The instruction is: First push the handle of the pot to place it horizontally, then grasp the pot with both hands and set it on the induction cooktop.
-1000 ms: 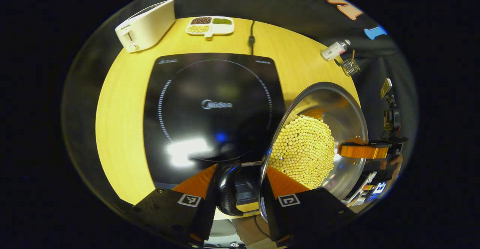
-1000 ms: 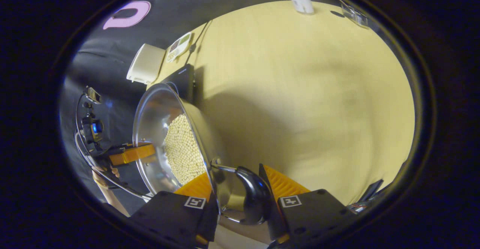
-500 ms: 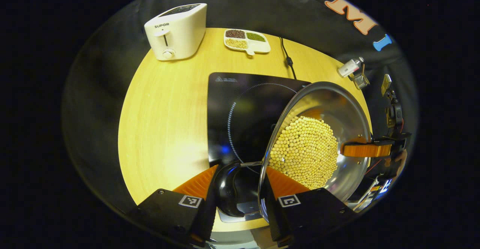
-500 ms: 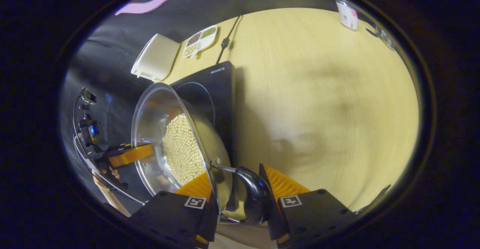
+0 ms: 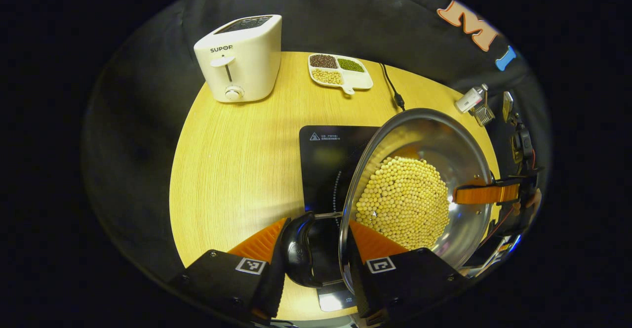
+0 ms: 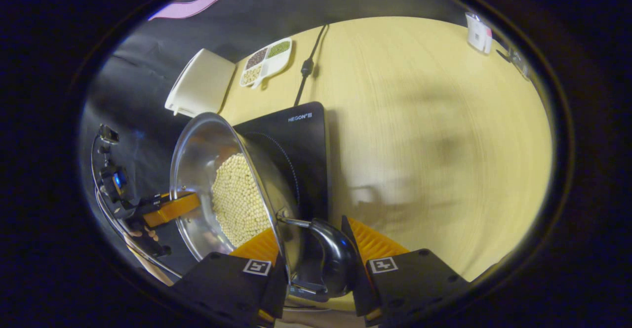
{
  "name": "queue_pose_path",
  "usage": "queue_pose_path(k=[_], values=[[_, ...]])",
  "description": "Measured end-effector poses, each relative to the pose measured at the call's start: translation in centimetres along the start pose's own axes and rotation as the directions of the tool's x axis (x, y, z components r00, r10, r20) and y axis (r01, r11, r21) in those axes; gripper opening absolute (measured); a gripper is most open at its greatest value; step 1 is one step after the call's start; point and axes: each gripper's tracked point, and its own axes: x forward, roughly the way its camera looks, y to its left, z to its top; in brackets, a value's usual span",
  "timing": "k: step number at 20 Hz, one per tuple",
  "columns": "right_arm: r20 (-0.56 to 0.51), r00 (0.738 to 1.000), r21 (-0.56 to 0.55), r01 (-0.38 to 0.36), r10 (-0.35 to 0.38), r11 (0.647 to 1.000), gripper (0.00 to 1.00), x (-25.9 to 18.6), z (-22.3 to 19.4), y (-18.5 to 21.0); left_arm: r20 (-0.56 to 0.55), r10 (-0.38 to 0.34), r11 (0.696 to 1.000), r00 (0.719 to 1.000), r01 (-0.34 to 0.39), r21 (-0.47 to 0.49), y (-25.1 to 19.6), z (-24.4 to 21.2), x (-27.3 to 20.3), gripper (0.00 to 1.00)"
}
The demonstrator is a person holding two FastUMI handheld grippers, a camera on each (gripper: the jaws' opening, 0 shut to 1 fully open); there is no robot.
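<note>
In the left gripper view, the left gripper (image 5: 315,249) has its two orange fingers pressed on a black curved side handle (image 5: 297,251) of the shiny steel pot (image 5: 459,140). The pot is filled with pale yellow beans (image 5: 402,207) and lies to the right of this gripper. On the far side of the pot an orange finger (image 5: 481,193) of the other gripper reaches the opposite rim. So the line between the two handles runs from one gripper to the other.

The flat black glass induction cooktop (image 5: 323,160) lies ahead of the left gripper and partly under the pot. I judge the pot is over it but not yet set down and centred; I cannot tell if its base touches the glass.

Farther ahead on the yellow wooden table (image 5: 232,170) stand a white toaster (image 5: 239,59) and a white divided dish of grains (image 5: 340,71), well apart from the path. Nothing stands in the way.

In the right gripper view, the right gripper (image 6: 318,259) is clamped on the pot's other black handle (image 6: 333,259), and the pot is to its left.
</note>
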Motion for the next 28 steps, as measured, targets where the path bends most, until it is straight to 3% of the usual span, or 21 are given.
queue_pose_path(k=[5,12,13,20,22,23,24,25,26,28], values=[[-0.019,1.0,0.01,-0.014,0.015,1.0,0.51,1.0,0.3,0.5,0.006,0.032,0.999,0.999,-0.033,0.028,0.7,0.8,0.4,0.6],[-0.012,0.999,-0.004,-0.034,0.033,0.999,0.51,0.9,0.6,0.4,0.017,0.022,1.0,1.0,-0.022,0.007,0.6,0.6,0.3,0.61],[-0.009,0.999,-0.004,-0.036,0.036,0.999,0.58,1.1,0.5,0.5,0.017,0.021,1.0,1.0,-0.021,0.007,0.5,0.6,0.3,0.61],[0.03,0.999,-0.025,-0.027,0.027,0.999,0.55,1.7,1.0,0.1,0.027,0.005,1.0,1.0,-0.005,-0.005,0.4,0.3,0.2,0.63],[0.049,0.999,-0.059,-0.016,0.019,0.998,0.61,1.6,1.1,-0.2,0.033,0.016,1.0,0.999,-0.016,-0.002,0.6,0.2,0.1,0.65],[0.068,0.997,-0.077,-0.015,0.02,0.997,0.72,1.0,1.2,-0.2,0.043,0.037,0.999,0.998,-0.037,-0.003,1.1,0.2,0.0,0.66],[0.091,0.995,-0.093,-0.022,0.031,0.995,0.83,0.3,1.4,-0.1,0.058,0.045,0.999,0.997,-0.044,-0.008,1.4,0.3,0.0,0.74],[0.123,0.991,-0.103,-0.034,0.047,0.994,1.0,-0.2,1.7,0.1,0.092,0.046,0.999,0.995,-0.045,-0.013,1.6,0.3,-0.1,0.86],[0.163,0.985,-0.109,-0.043,0.06,0.993,0.94,-0.9,2.4,0.4,0.127,0.029,0.999,0.991,-0.026,-0.021,1.3,0.9,-0.7,0.98],[0.252,0.965,-0.119,-0.039,0.068,0.992,0.93,-2.6,3.8,0.4,0.175,0.01,0.999,0.985,-0.004,-0.037,0.9,1.0,-1.6,0.96]])
